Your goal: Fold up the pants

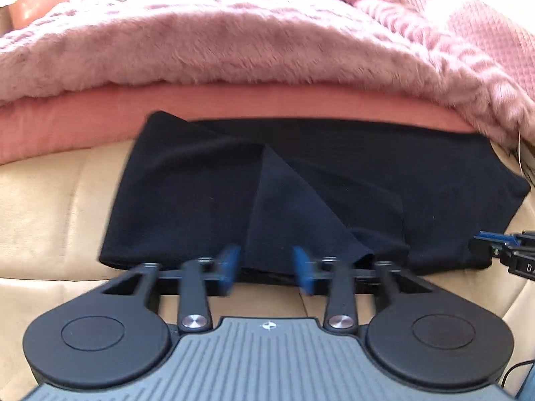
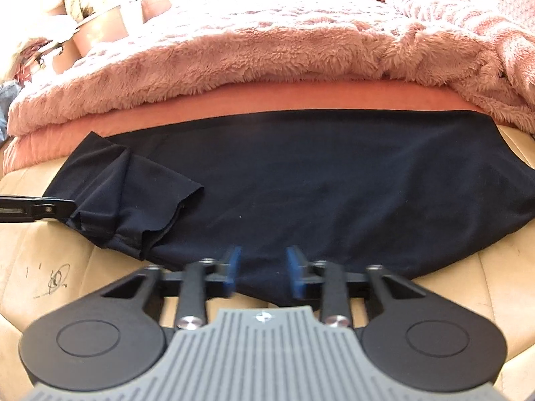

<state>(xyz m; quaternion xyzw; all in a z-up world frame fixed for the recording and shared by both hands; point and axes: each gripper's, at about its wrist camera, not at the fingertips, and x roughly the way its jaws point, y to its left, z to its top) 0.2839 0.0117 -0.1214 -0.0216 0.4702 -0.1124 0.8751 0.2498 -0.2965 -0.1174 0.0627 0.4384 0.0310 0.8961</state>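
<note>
The dark navy pants [image 1: 207,193] lie folded in a wide band on a beige cushioned surface, also seen in the right wrist view [image 2: 334,183]. A loose flap [image 1: 301,214] lies turned over near their left end. My left gripper [image 1: 269,269] is open at the pants' near edge, with the fabric edge between its blue pads. My right gripper [image 2: 262,270] is open at the near edge further right, also with fabric between its pads. The right gripper's tip shows at the right edge of the left wrist view [image 1: 495,244], and the left gripper's tip shows at the left in the right wrist view [image 2: 50,209].
A fluffy pink blanket [image 1: 234,33] is heaped behind the pants over a salmon sheet [image 1: 83,123]. The beige cushion [image 2: 50,267] has pen marks at the near left. Boxes and clutter [image 2: 100,23] stand at the far left.
</note>
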